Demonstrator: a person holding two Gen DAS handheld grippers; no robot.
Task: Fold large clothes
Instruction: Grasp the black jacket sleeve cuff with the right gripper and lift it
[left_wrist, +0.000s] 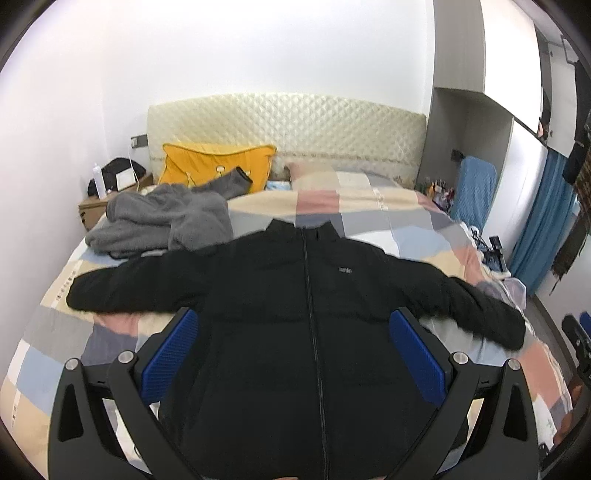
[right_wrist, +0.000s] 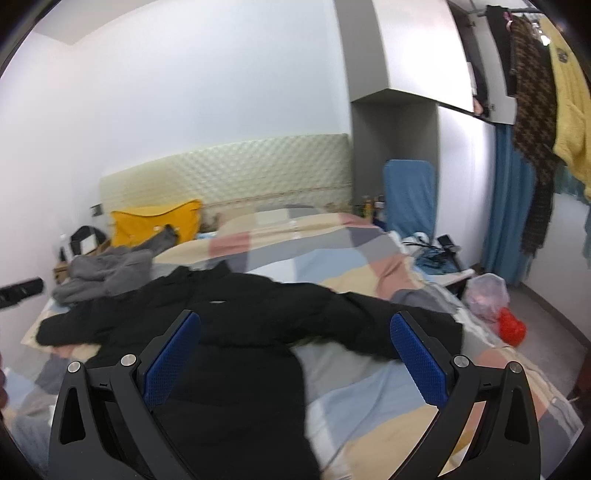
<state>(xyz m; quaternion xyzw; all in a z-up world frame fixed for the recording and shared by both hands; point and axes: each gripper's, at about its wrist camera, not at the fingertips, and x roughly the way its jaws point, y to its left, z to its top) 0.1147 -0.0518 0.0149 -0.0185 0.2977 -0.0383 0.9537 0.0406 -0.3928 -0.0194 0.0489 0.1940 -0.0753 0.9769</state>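
Right then, a big black jacket (left_wrist: 295, 314) lay flat on the bed (left_wrist: 406, 229), front side up, zipped shut, with both sleeves stretched out wide toward 9 and 3 o'clock. The collar pointed to 12 o'clock, toward the cream headboard (left_wrist: 288, 125). The left gripper (left_wrist: 295, 354) hung over the middle of the jacket with its blue pads (left_wrist: 170, 354) spread far apart and nothing between them; the zip ran right up the gap. The right gripper (right_wrist: 295, 358) was spread wide as well and held nothing. It hung over the jacket's side at 3 o'clock, with the body of the jacket under one pad and the end of a sleeve by the other pad. Whether either gripper touched the cloth was hard to tell, since the pictures were a bit blurry. A checked blanket (right_wrist: 332, 251) in blue, pink, grey and tan covered the bed. At 10 o'clock from the jacket sat a crumpled grey garment (left_wrist: 162, 225), just touching one black sleeve. Behind it, at 11 o'clock, leaned a yellow pillow (left_wrist: 218, 162). Off the bed at 3 o'clock sat a red bag (right_wrist: 511, 326) on the floor.
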